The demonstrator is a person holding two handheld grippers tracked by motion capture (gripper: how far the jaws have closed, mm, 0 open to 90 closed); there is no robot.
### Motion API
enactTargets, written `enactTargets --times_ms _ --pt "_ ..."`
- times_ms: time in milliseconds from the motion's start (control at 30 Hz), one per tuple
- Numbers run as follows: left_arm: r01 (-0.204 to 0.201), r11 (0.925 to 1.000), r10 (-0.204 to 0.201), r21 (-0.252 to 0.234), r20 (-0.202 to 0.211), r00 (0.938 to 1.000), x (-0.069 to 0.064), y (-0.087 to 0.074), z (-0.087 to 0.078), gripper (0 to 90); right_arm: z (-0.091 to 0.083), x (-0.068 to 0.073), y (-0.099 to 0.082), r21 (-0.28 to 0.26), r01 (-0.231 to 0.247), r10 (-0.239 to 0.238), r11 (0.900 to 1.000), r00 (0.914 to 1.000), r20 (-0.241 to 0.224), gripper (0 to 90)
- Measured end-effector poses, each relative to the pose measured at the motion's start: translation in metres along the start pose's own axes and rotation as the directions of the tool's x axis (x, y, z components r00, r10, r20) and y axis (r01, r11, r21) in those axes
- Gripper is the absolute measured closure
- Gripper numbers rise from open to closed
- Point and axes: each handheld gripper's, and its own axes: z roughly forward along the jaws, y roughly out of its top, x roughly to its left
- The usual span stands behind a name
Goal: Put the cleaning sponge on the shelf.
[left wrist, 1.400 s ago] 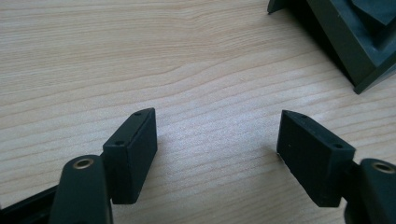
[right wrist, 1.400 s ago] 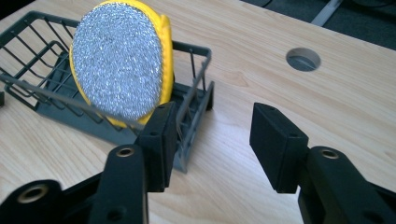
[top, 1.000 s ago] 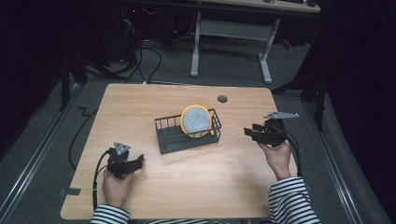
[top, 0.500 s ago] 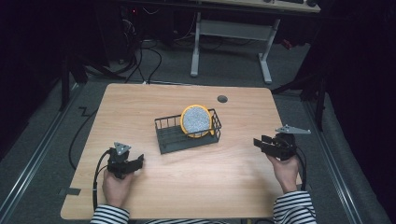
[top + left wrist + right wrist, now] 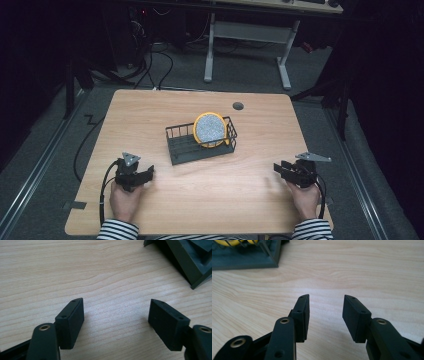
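A dark wire basket (image 5: 179, 150) stands mid-table with a yellow-rimmed plate (image 5: 211, 129) leaning on edge inside its right half. My left gripper (image 5: 148, 173) rests low on the table at the front left, its jaws wide apart over bare wood (image 5: 116, 315). At the front right, my right gripper (image 5: 278, 170) sits low near the table edge, pointing left toward the basket; its jaws (image 5: 325, 315) have just been closing a little and hold nothing between them. The basket's corner (image 5: 272, 257) lies ahead and left of the right gripper, and a basket corner (image 5: 192, 267) lies ahead and right of the left one.
The wooden table (image 5: 150, 115) has a cable hole (image 5: 238, 106) near its back edge. Cables trail off the left side to the floor. A white desk frame (image 5: 245, 35) stands behind the table.
My right gripper has moved down and toward me, from beside the basket's right side to the table's front right. The left gripper has stayed put.
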Motion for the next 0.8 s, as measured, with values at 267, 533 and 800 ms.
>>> enactTargets --times_ms 267,533,800 --pt "-0.001 1.0 0.001 0.0 -0.001 1.0 0.0 0.0 0.0 29.7 0.006 0.004 -0.017 -0.006 0.032 -0.032 0.9995 0.9968 0.073 52.2" --pt "-0.003 1.0 0.003 0.001 -0.003 1.0 0.0 0.0 0.0 29.7 0.013 0.006 -0.026 0.026 0.079 -0.082 0.9965 0.9885 0.127 48.3" --pt "-0.002 1.0 0.002 0.0 -0.002 1.0 0.0 0.0 0.0 29.5 0.014 0.008 -0.028 0.031 0.111 -0.115 0.9933 0.9831 0.143 44.7"
